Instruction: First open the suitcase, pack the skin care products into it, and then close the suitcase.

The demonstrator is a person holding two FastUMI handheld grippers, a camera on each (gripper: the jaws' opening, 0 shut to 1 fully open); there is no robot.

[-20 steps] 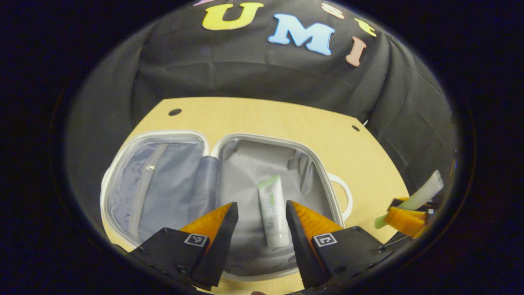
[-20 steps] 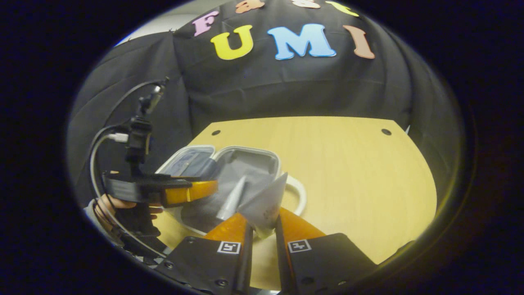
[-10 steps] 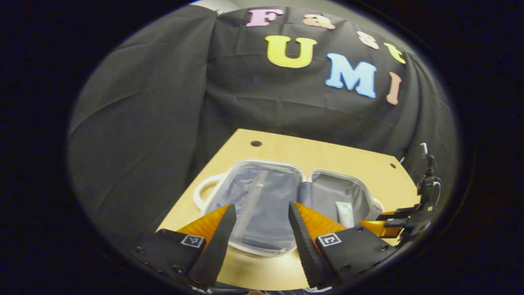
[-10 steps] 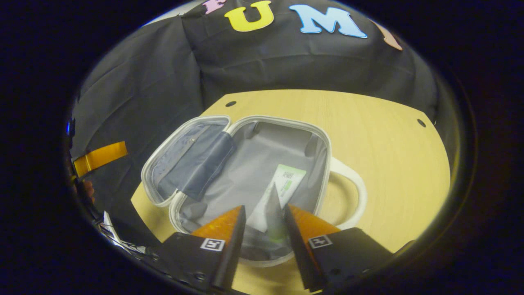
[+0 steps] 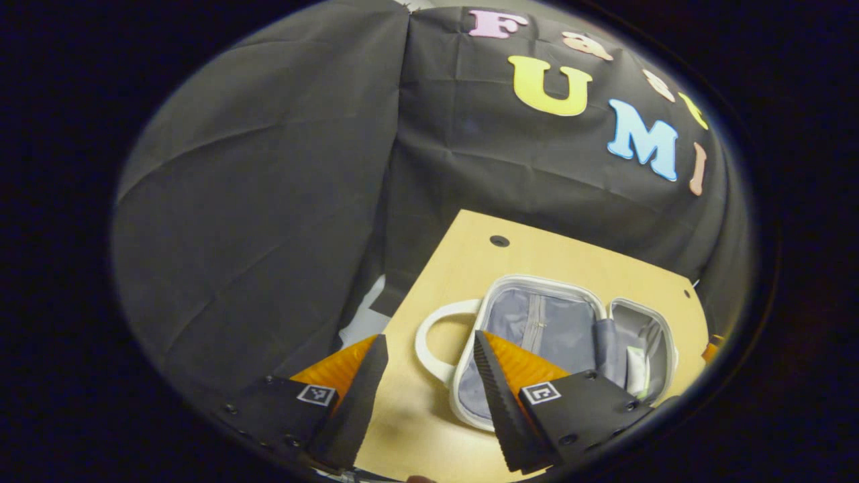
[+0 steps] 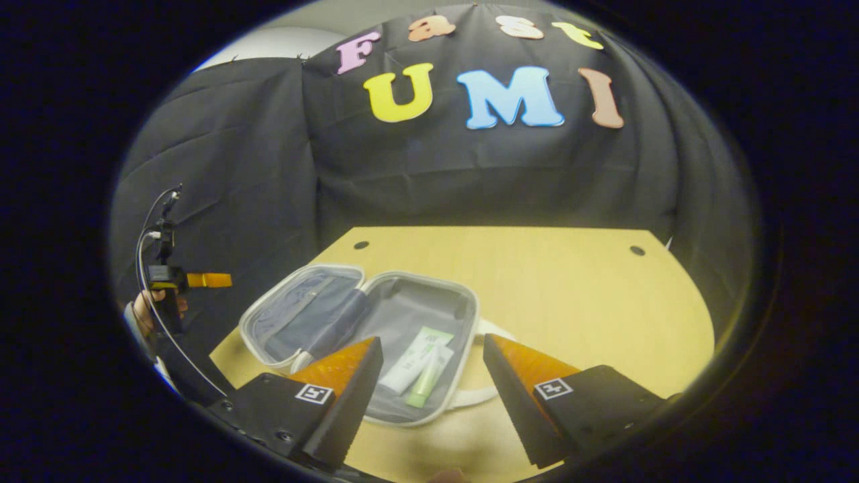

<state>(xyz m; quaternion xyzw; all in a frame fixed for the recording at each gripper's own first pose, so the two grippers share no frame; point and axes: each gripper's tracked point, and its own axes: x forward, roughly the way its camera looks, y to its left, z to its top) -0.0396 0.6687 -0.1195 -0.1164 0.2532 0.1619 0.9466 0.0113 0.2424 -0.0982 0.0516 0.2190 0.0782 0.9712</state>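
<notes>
The small white suitcase [image 6: 471,315] lies open on the wooden table [image 6: 577,302], its grey lining showing. Two skin care tubes lie side by side in its right half: a white tube [image 6: 413,359] and a green tube [image 6: 429,379]. My right gripper [image 6: 431,345] hovers open just in front of them, holding nothing. In the left gripper view, my left gripper [image 5: 428,352] is open over the table at the suitcase's left, beside the white handle [image 5: 429,335]. The suitcase [image 5: 537,329] lies to its right, with the tubes [image 5: 637,365] just visible. The left gripper [image 6: 201,280] also appears far left, held by a hand [image 6: 142,305].
Black cloth walls surround the table on the back and sides. Bare tabletop [image 6: 604,322] stretches to the right of the suitcase. A second white handle [image 6: 493,330] sticks out on the suitcase's right side. The table's left edge [image 5: 409,295] runs near my left gripper.
My right gripper has let go of the green tube inside the suitcase, opened wide and drawn back. My left gripper has swung left, away from the suitcase's middle.
</notes>
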